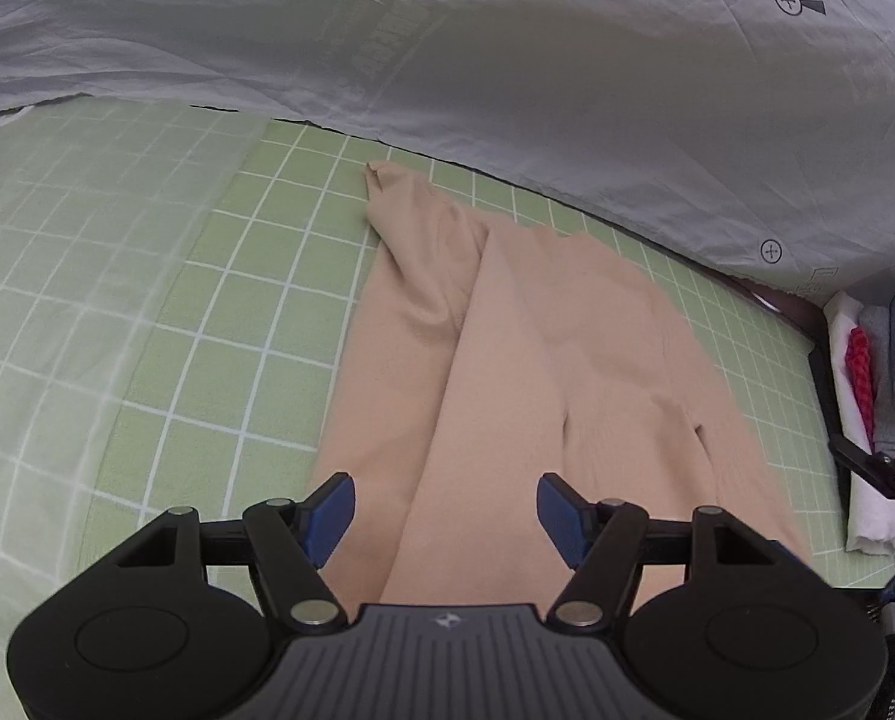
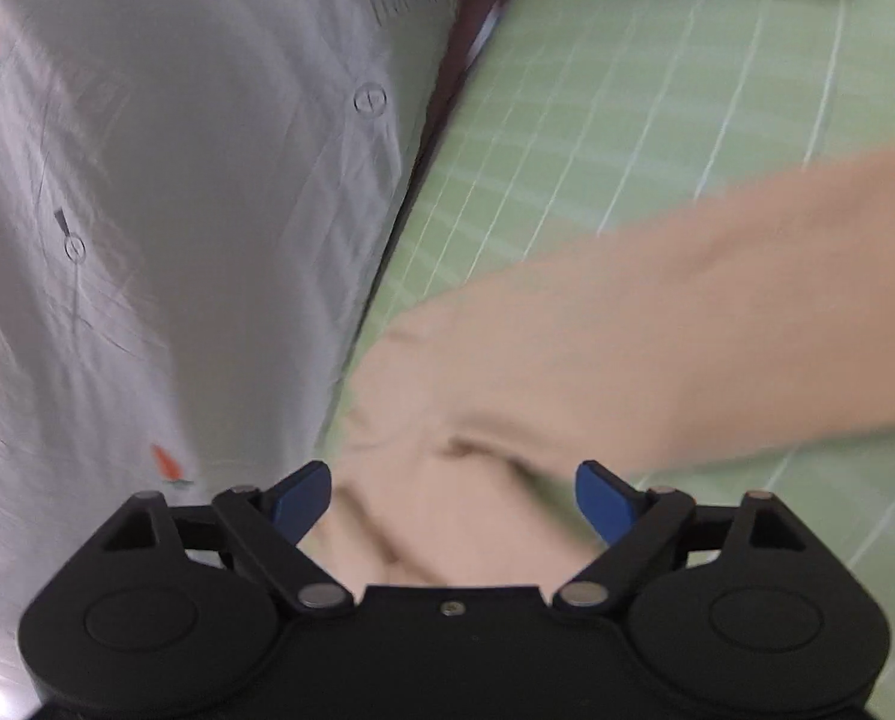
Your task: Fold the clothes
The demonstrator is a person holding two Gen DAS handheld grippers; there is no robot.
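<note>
Garment: beige trousers [image 1: 507, 360] lie lengthwise on the green checked bed sheet [image 1: 147, 300], legs side by side, wrinkled near the right tool.
Left tool [image 1: 444, 516]: fingers apart over the cloth, gripping nothing.
Right tool [image 2: 453, 498]: fingers apart, gripping nothing.
Progress: early; seemingly folded lengthwise, cross-folds remain.
Surroundings: grey carrot-print quilt [image 1: 507, 60] alongside.

Looks like a home bedroom: bed with pale green sheet in white grid pattern [image 1: 147, 276], far side a crumpled pale grey quilt with orange carrot prints [image 1: 567, 90], stack of folded towels and clothes [image 1: 885, 360] far right
</note>
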